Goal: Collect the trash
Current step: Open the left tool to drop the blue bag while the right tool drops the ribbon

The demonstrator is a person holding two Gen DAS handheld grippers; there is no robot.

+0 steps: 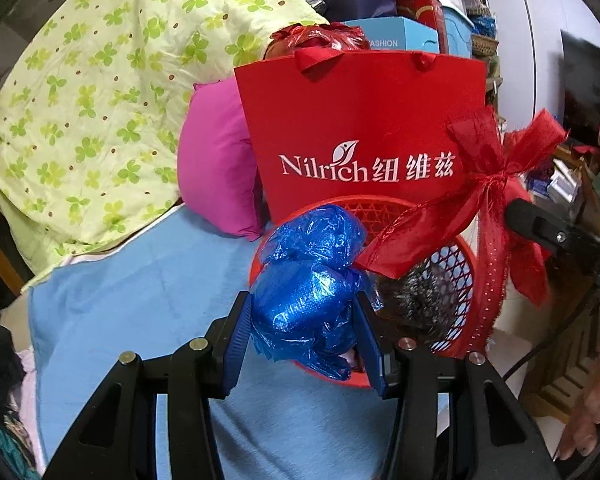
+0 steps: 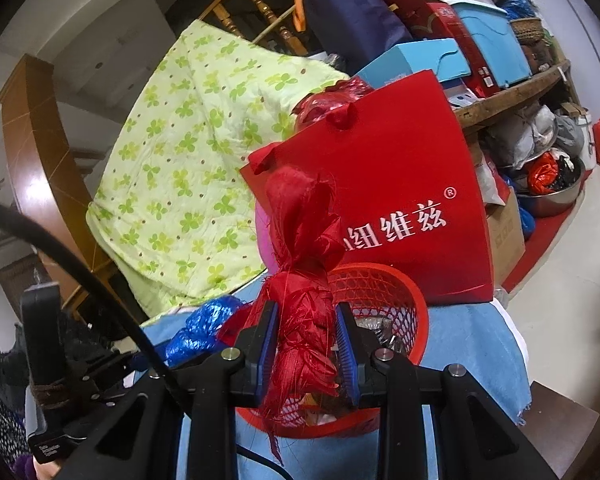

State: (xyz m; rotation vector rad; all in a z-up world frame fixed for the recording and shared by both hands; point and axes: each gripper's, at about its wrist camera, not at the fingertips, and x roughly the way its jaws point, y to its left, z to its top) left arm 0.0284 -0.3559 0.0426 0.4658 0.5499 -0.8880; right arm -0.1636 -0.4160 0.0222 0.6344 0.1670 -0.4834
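My left gripper (image 1: 305, 316) is shut on a crumpled blue plastic wad (image 1: 308, 280), held just over the near left rim of a red mesh basket (image 1: 454, 264). My right gripper (image 2: 306, 344) is shut on a frayed red ribbon bow (image 2: 304, 288) above the same red mesh basket (image 2: 392, 292). That ribbon bow (image 1: 492, 196) hangs over the basket's right side in the left wrist view, where the right gripper's black body shows at the right edge. The blue wad (image 2: 204, 328) shows left of the ribbon. Dark scraps (image 1: 416, 300) lie in the basket.
A red paper bag (image 1: 360, 132) stands right behind the basket on a blue sheet (image 1: 140, 312). A pink cushion (image 1: 216, 168) and a green clover quilt (image 1: 88, 112) lie to the left. Boxes (image 2: 460, 40) crowd a shelf behind; bags and a metal bowl (image 2: 552, 192) sit on the floor.
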